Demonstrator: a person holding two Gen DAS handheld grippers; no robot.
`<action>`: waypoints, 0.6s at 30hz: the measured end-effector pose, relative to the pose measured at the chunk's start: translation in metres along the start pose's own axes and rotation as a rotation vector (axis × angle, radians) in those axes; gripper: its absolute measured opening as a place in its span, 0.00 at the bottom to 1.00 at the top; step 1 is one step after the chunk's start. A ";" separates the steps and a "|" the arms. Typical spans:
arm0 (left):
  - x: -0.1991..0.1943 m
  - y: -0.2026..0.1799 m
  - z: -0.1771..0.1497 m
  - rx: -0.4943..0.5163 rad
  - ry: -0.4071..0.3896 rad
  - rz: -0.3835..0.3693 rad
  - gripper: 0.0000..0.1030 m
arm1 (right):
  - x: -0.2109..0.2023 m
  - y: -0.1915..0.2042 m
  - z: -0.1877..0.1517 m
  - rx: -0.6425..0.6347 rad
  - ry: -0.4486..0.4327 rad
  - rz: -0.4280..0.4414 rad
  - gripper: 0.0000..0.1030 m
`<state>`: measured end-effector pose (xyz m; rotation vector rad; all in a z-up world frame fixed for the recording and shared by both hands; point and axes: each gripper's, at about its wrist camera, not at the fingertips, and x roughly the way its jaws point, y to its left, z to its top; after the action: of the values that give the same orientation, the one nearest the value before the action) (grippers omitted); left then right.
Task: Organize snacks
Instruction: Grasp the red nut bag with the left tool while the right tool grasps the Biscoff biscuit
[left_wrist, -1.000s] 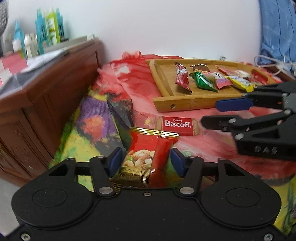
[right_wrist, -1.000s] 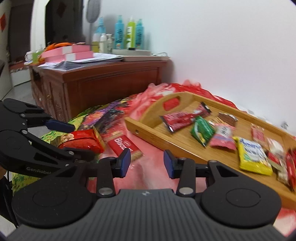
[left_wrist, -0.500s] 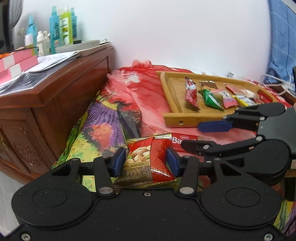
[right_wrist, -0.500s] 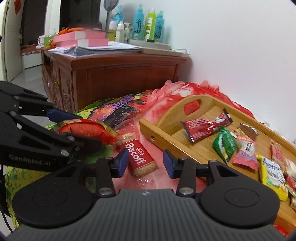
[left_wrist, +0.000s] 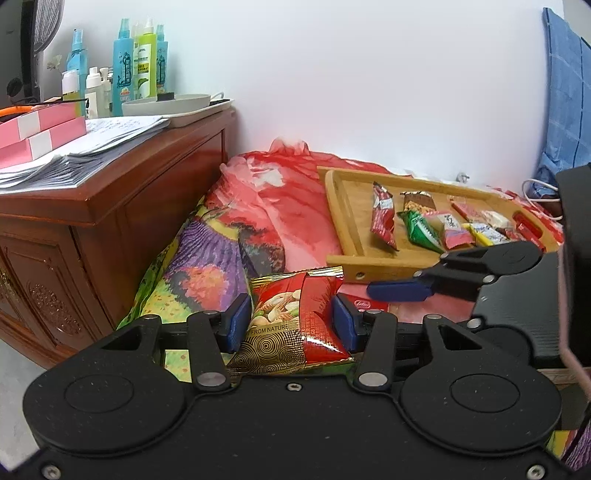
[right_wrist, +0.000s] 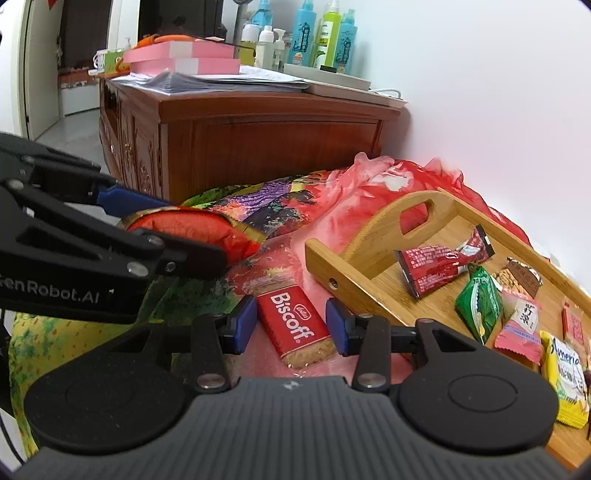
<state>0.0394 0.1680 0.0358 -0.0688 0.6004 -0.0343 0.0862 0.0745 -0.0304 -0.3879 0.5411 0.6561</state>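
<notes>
My left gripper (left_wrist: 291, 321) is shut on a red and gold nut packet (left_wrist: 295, 314) and holds it above the bedspread; the packet also shows in the right wrist view (right_wrist: 192, 230). My right gripper (right_wrist: 291, 325) is open, its blue pads either side of a red Biscoff biscuit (right_wrist: 295, 326) that lies on the red cloth. I cannot tell whether the pads touch it. The bamboo tray (right_wrist: 354, 269) to the right holds several snack packets, such as a red one (right_wrist: 439, 266) and a green one (right_wrist: 478, 306). The tray also shows in the left wrist view (left_wrist: 343, 221).
A wooden cabinet (right_wrist: 258, 136) stands to the left, bearing papers, pink boxes (right_wrist: 184, 61) and several bottles (right_wrist: 321, 35). A colourful bedspread (left_wrist: 207, 266) covers the bed. A white wall is behind. A blue cloth (left_wrist: 565, 110) hangs at the far right.
My left gripper has lifted the nut packet off the bedspread. My right gripper has moved left and down until its open pads flank the Biscoff biscuit.
</notes>
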 end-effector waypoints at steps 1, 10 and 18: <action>0.000 -0.001 0.000 -0.002 -0.003 0.001 0.45 | 0.000 0.000 0.000 0.014 0.002 -0.002 0.59; -0.001 -0.005 0.005 -0.008 -0.017 -0.012 0.45 | -0.007 0.005 -0.002 0.044 -0.004 -0.045 0.43; -0.001 -0.009 0.005 -0.014 -0.020 -0.022 0.45 | -0.029 -0.002 -0.008 0.104 -0.022 -0.080 0.43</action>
<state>0.0410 0.1596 0.0411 -0.0890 0.5797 -0.0508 0.0657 0.0557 -0.0195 -0.3024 0.5342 0.5523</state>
